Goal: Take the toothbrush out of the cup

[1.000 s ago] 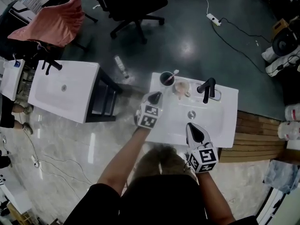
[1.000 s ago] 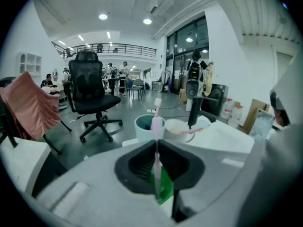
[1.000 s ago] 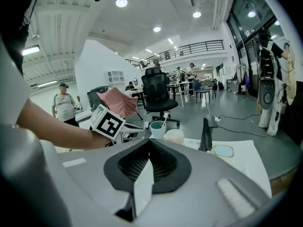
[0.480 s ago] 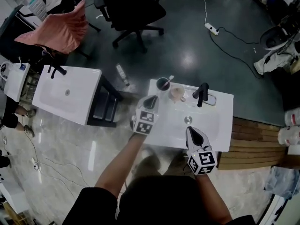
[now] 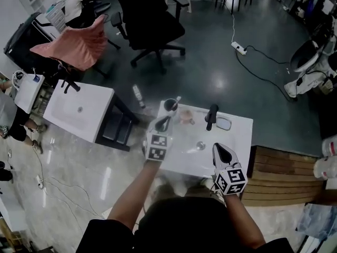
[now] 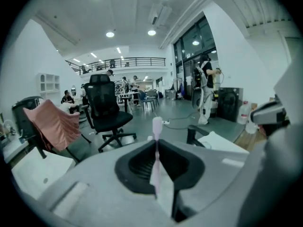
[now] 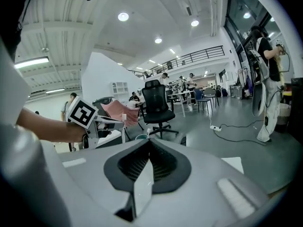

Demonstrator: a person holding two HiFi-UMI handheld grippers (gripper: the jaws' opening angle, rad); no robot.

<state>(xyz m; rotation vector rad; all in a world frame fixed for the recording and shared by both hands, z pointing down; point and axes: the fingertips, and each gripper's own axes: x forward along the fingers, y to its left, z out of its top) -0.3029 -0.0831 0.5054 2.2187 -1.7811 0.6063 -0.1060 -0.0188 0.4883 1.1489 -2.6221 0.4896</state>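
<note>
A dark cup [image 5: 170, 105] stands at the far left corner of the white sink [image 5: 231, 141], with a pale toothbrush [image 5: 177, 99] leaning out of it. The cup [image 7: 143, 136] also shows in the right gripper view. My left gripper [image 5: 162, 123] hovers just in front of that cup. It is shut on a thin pink toothbrush [image 6: 156, 124] that stands upright between its jaws [image 6: 156, 143]. My right gripper [image 5: 221, 152] is at the sink's near right edge, shut and empty [image 7: 149, 143].
A pink cup [image 5: 185, 115] and a black tap [image 5: 211, 116] sit along the sink's back. A second sink [image 5: 79, 109] stands to the left, and beyond it are a black office chair [image 5: 152, 25] and a pink cloth [image 5: 73, 44]. Wooden boards [image 5: 284, 178] lie on the right.
The head view has pulled back and tilted up, so the sink looks smaller and lower. Both grippers keep their places over the sink, and the left still holds the pink toothbrush.
</note>
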